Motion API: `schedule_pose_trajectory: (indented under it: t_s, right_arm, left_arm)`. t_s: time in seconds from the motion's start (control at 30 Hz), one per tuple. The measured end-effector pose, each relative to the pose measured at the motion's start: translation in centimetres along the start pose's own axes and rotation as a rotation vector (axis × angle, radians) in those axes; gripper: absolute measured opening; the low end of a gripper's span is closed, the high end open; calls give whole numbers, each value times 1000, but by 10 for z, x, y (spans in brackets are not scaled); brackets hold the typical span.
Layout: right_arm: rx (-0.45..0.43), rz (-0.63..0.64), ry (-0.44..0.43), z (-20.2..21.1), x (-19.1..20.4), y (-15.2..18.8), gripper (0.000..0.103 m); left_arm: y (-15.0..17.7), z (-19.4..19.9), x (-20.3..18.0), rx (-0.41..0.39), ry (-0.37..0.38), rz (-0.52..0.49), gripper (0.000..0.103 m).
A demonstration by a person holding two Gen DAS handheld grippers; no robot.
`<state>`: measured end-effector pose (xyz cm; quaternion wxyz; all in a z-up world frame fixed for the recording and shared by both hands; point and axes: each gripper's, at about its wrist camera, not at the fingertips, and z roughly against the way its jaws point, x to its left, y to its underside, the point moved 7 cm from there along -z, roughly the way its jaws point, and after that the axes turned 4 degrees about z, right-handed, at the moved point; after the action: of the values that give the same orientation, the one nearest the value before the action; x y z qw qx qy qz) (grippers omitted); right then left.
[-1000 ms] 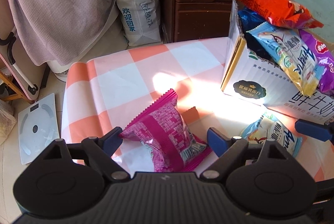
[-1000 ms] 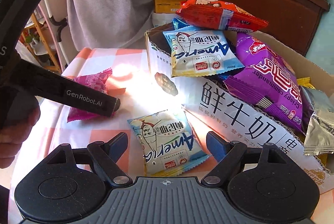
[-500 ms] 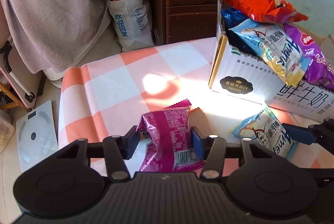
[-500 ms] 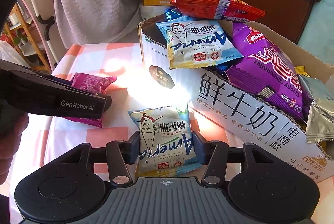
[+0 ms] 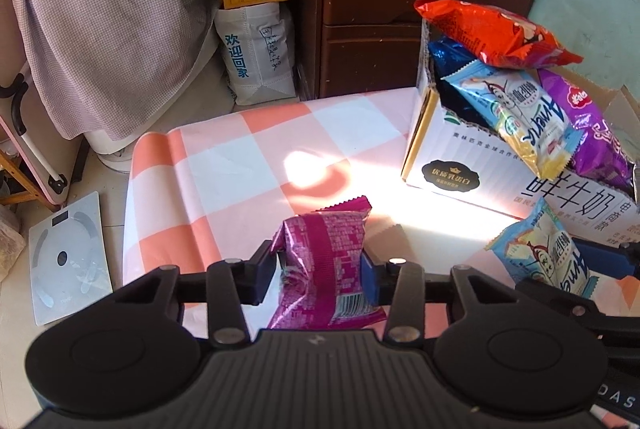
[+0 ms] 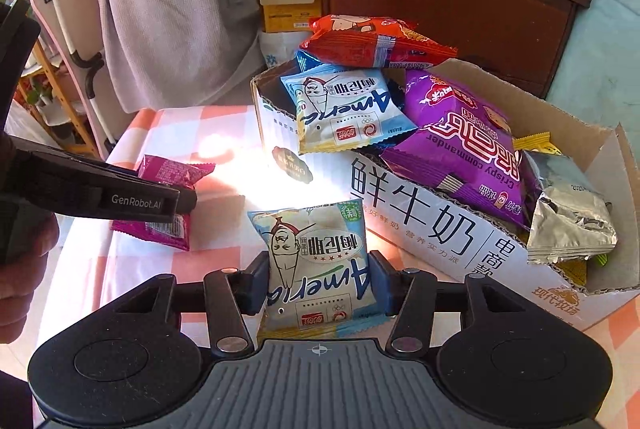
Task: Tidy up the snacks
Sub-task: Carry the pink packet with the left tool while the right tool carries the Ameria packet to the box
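A: What takes up the most room?

B: The table (image 5: 224, 165) under its orange-and-white check cloth, with the dark wooden dresser (image 5: 400, 1) behind it. On the table's right side stands a white cardboard box (image 6: 420, 225), open at the top and heaped with snack bags.

A: Which bags are in it?

B: A purple bag (image 6: 460, 145) leans over the near wall, a pale blue bag (image 6: 340, 109) hangs over the corner, an orange-red bag (image 6: 376, 41) lies on top of the pile, and a crumpled silver bag (image 6: 568, 217) sits at the right end.

A: And the grippers?

B: The left gripper (image 5: 320, 265) has just closed its jaws, and they pinch a magenta packet (image 5: 324, 261) by its sides, low over the cloth, left of the box. The right gripper (image 6: 318, 283) has its jaws pinching a second blue packet (image 6: 320, 261), just in front of the box's printed wall. From the right wrist view the left gripper's black body crosses in front of the magenta packet.

A: Anything off the table?

B: A white bathroom scale (image 5: 68, 257) on the floor, and a white sack (image 5: 256, 57) beside the dresser.
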<state>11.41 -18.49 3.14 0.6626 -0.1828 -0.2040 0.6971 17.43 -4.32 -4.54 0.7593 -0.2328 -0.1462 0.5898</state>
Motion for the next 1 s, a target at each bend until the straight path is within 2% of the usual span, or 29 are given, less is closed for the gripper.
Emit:
schedule_pose_trajectory:
  t_s: [0.2,0.7,1.0]
  right_arm:
    - [-14,-9,-5,8,-1,-2,50]
    - [-129,-33,-40,49,2,-27,50]
    - [-209,-108,-4,74,-27,-41,50]
  left_arm:
    - [-5,12,6,-26,5,25,42]
    - [-37,59,-10,-205,-41,-5,42]
    - [-54,80,-46,-262,47,-14,42]
